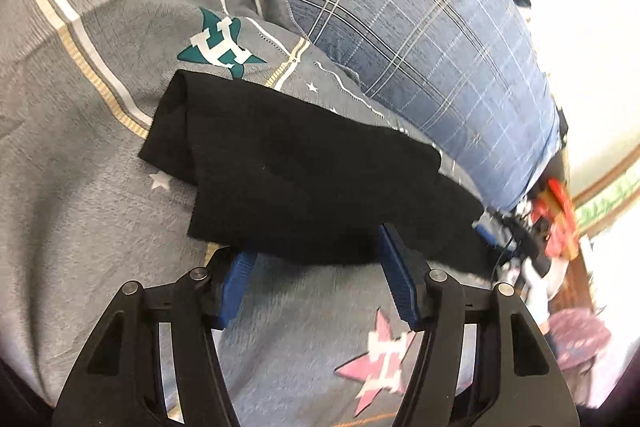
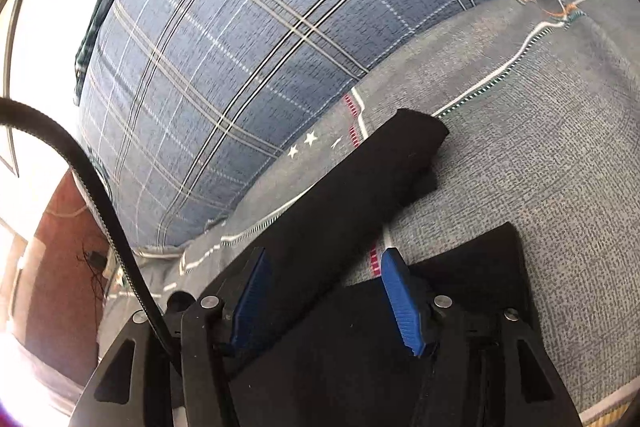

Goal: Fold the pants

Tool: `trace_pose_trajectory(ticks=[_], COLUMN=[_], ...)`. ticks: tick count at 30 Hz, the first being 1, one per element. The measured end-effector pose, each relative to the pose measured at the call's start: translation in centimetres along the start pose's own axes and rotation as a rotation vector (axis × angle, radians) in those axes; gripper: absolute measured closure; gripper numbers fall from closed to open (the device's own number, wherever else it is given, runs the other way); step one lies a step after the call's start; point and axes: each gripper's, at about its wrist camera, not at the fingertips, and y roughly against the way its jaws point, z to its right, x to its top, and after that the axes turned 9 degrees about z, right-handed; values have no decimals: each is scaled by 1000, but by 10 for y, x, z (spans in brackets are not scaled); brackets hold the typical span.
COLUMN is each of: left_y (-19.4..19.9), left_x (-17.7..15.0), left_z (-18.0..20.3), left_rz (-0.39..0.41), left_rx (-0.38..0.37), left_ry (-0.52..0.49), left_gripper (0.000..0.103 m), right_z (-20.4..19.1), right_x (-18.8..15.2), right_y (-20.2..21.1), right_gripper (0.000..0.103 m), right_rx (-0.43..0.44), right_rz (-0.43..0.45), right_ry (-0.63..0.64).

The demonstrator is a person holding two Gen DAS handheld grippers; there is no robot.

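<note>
The black pants [image 1: 304, 171] lie folded in a compact bundle on the grey bedspread [image 1: 80, 187]. My left gripper [image 1: 316, 259] is open, its blue pads either side of the bundle's near edge, with the cloth lying over the tips. In the right wrist view the pants [image 2: 360, 187] run as a long folded strip away from me, with a further black part [image 2: 460, 275] under the gripper. My right gripper [image 2: 324, 271] is open, jaws wide, straddling the near end of the strip without pinching it.
A large blue plaid pillow [image 1: 420, 27] lies behind the pants, also in the right wrist view [image 2: 240, 47]. The grey bedspread [image 2: 540, 147] has star logos [image 1: 218, 47]. Cluttered red and pink items [image 1: 552, 227] lie off the bed's right edge. A black cable [image 2: 100, 195] crosses at left.
</note>
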Motion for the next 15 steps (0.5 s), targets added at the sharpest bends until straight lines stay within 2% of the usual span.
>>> trace_pose_trajectory(ticks=[5, 8, 9, 10, 11, 12, 13, 15], left_y=[-2, -10, -13, -16, -19, -24, -27, -30], left_x=[13, 17, 19, 20, 22, 26, 30, 46], left_z=[3, 11, 14, 17, 22, 25, 27, 34], left_rz=[33, 34, 31, 30, 29, 23, 18, 27], left_rx=[-24, -14, 4, 15, 35, 62, 77, 48], left_ry=[51, 20, -3, -18, -47, -73, -89, -110], left_gripper=[42, 43, 43, 55, 73, 80, 85, 89], right_z=[3, -2, -4, -5, -4, -1, 3, -1], right_x=[7, 13, 16, 17, 20, 21, 21, 24], right_y=[-6, -18, -21, -25, -31, -36, -37, -28], right_gripper=[47, 48, 52, 67, 85, 91, 93, 95], right_rx=[-25, -51, -57, -66, -74, -64, -29, 6], right_rz=[10, -13, -17, -22, -32, -35, -30, 10], right_ry=[-18, 18, 32, 44, 52, 36, 15, 17])
